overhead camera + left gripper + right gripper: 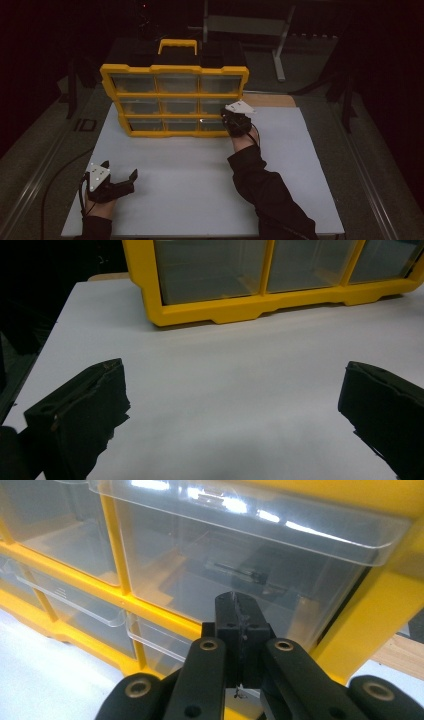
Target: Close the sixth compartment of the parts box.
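Left gripper [120, 181] resting near left on white table [200, 190], jaws spread, holding nothing. Right gripper [235, 611] pressing clenched, empty jaws against clear plastic drawer [240, 565], right column of yellow organiser [175, 97] standing mid-table. Drawer probably light, slick; best gripping at lip.

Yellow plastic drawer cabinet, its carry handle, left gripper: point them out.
Yellow plastic drawer cabinet [174, 95], high view, frame crossbar.
Yellow carry handle [177, 43], high view, top bar.
Left gripper [120, 172], high view, between its open fingers.
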A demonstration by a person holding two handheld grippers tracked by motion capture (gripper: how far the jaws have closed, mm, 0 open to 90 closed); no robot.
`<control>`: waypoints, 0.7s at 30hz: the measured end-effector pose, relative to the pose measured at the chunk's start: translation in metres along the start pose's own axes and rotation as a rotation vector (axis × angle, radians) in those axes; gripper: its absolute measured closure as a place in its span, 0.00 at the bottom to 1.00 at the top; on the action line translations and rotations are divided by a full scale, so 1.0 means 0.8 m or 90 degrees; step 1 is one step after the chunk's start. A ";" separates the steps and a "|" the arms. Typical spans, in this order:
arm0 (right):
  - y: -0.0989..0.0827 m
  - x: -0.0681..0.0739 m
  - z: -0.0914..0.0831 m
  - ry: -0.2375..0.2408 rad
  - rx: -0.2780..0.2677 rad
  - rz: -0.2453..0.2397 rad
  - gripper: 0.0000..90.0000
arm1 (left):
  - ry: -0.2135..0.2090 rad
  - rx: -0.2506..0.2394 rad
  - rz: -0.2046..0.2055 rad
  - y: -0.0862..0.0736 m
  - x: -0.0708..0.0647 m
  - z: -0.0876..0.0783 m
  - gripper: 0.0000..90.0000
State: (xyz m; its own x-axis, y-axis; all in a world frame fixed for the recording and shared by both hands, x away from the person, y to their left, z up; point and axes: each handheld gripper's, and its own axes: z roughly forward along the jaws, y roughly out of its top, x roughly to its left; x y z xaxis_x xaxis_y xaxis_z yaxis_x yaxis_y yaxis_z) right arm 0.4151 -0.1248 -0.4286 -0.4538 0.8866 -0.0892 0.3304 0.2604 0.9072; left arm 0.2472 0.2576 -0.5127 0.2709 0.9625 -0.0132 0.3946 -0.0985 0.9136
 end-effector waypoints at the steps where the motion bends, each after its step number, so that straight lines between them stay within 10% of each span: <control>1: 0.000 0.000 0.000 0.000 0.000 0.000 1.00 | 0.000 0.000 0.000 0.000 0.000 0.000 0.00; 5: 0.004 0.004 -0.005 0.018 -0.001 0.015 1.00 | -0.001 0.000 -0.001 0.000 0.000 0.000 0.00; 21: 0.006 0.019 -0.011 0.053 0.024 0.040 0.37 | -0.006 -0.003 -0.002 0.001 0.000 0.000 0.00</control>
State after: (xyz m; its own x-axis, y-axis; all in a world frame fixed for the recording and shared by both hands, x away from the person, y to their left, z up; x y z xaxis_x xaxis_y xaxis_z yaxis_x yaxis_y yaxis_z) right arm 0.4024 -0.1137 -0.4216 -0.4982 0.8671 0.0030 0.3902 0.2210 0.8938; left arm 0.2472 0.2576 -0.5122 0.2785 0.9602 -0.0193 0.3907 -0.0949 0.9156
